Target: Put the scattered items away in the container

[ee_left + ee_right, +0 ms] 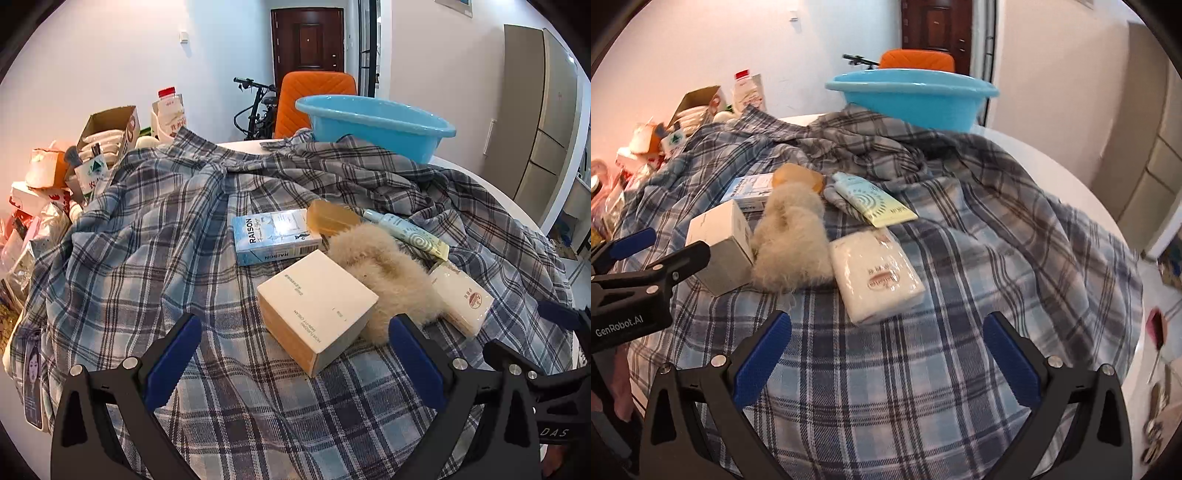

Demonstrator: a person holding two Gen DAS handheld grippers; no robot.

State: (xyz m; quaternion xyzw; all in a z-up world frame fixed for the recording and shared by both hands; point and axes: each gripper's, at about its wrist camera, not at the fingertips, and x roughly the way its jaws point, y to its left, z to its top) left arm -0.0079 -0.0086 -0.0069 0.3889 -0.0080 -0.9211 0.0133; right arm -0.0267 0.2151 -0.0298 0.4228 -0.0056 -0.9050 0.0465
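The cream box (317, 306) is framed just ahead of the spread, empty left gripper (295, 354), nearer than the spread right gripper (886, 354), well short of the blue basin (373, 122).

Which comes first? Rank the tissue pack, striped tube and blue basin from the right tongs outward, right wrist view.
1. tissue pack, just ahead of the right tongs, centre.
2. striped tube, behind it.
3. blue basin, at the table's far edge.
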